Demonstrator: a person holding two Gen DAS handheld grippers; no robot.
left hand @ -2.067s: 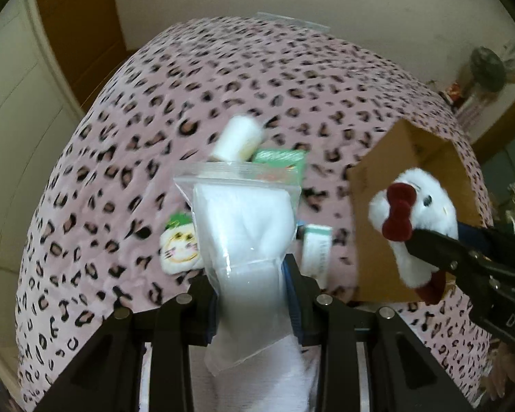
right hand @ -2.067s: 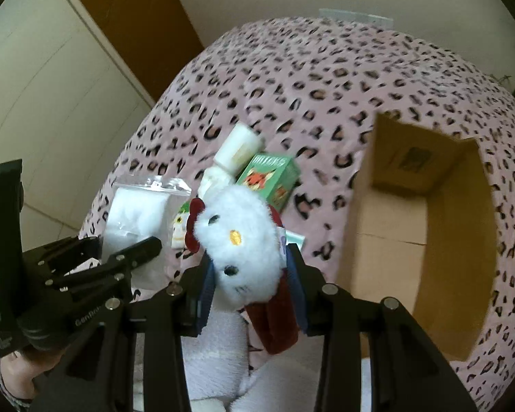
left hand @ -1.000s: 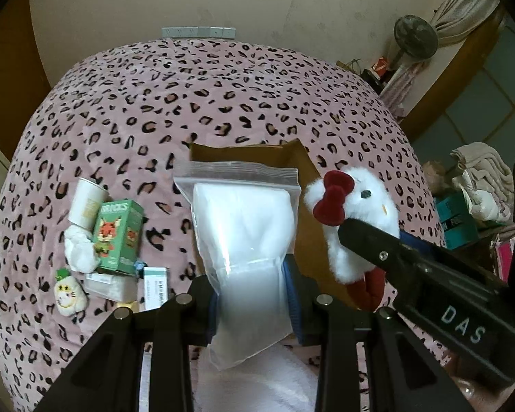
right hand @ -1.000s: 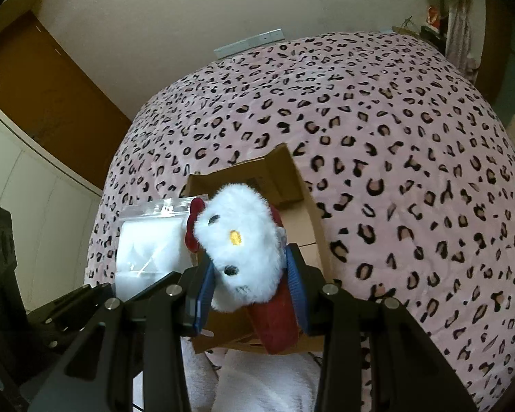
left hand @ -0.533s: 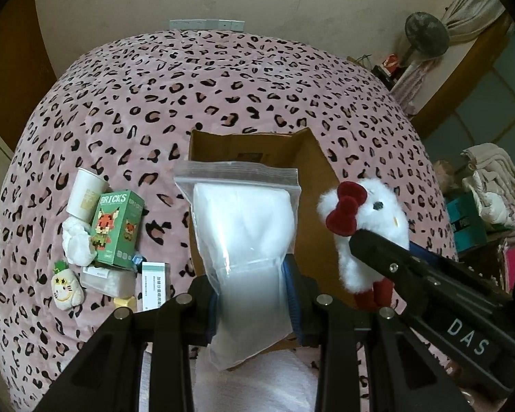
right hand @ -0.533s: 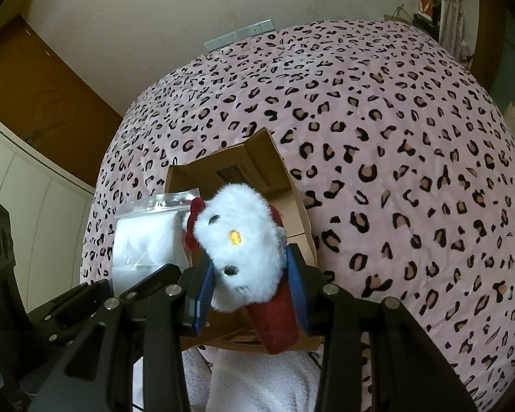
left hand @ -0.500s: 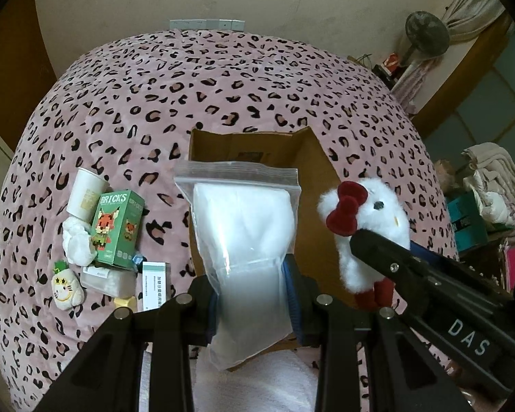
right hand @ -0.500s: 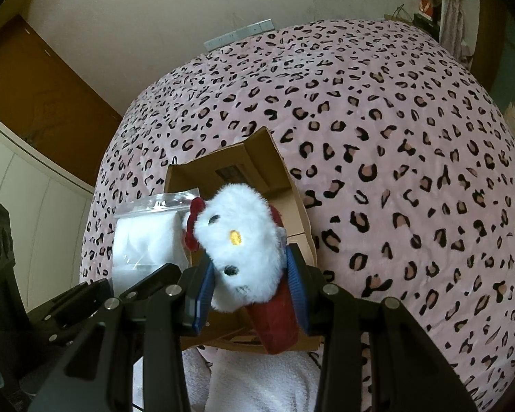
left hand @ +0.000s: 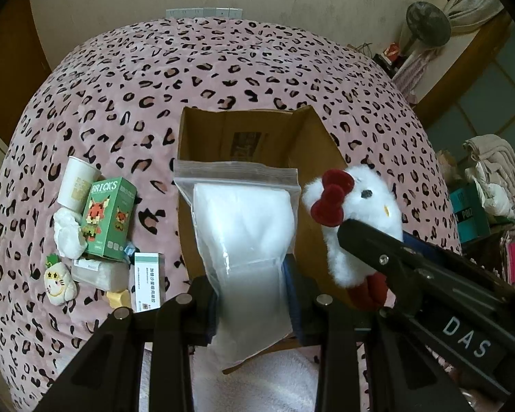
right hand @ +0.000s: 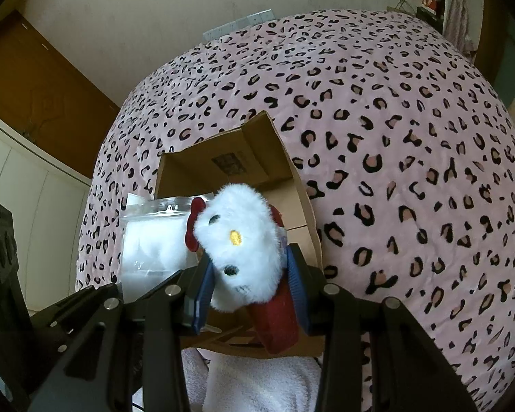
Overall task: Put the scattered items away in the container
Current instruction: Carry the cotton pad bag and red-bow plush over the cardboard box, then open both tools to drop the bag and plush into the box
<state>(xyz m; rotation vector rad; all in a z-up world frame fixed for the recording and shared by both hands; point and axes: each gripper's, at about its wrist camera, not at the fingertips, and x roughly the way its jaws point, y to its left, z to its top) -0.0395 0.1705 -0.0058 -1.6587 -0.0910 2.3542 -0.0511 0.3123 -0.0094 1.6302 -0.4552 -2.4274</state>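
An open cardboard box (left hand: 206, 127) (right hand: 257, 144) lies on a pink leopard-print bed. My left gripper (left hand: 250, 288) is shut on a clear zip bag of white stuffing (left hand: 247, 226) and holds it above the box's near part. The bag also shows in the right wrist view (right hand: 151, 240). My right gripper (right hand: 250, 285) is shut on a white cat plush with a red bow (right hand: 243, 243), held above the box's near right side. The plush also shows in the left wrist view (left hand: 357, 219).
Left of the box lie a paper cup (left hand: 77, 180), a green bricks box (left hand: 108, 219), a white crumpled item (left hand: 67, 233), a small pineapple-cat toy (left hand: 60, 281), a clear packet (left hand: 101, 271) and a white-green carton (left hand: 147, 281). A fan (left hand: 427, 27) and clutter stand at the right.
Both grippers swung from the scattered items to over the cardboard box with the bag and plush still held. In the last half second they barely moved.
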